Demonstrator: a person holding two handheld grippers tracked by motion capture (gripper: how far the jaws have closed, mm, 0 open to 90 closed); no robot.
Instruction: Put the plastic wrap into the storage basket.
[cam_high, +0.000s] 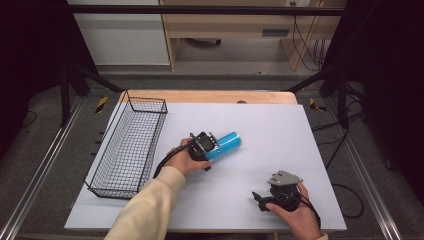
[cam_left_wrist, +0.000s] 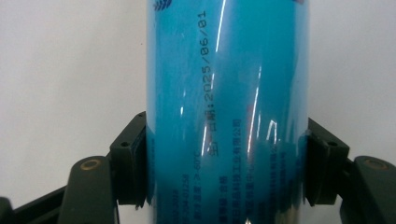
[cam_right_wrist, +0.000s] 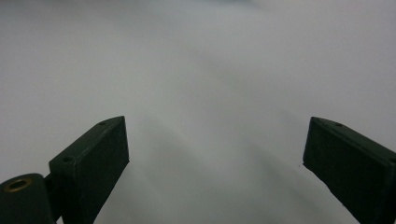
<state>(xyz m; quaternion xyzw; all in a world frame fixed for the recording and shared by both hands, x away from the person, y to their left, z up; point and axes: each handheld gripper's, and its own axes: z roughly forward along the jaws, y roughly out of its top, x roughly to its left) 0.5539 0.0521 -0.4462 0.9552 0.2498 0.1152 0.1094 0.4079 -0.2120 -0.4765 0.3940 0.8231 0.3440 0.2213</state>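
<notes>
The blue can (cam_high: 226, 144) lies on its side near the middle of the worktop (cam_high: 280, 130), its far end pointing right and away from us. We see the left hand-held gripper (cam_high: 210, 147) clenched on it, and in the left gripper view the two black jaws press against opposite sides of the can (cam_left_wrist: 227, 112), printed date facing up. To the left, apart from the can, stands a black wire basket (cam_high: 127, 145). Near the right front edge we see the right hand-held gripper (cam_high: 260, 200), its jaws spread wide over bare white surface (cam_right_wrist: 215, 93), grasping nothing.
</notes>
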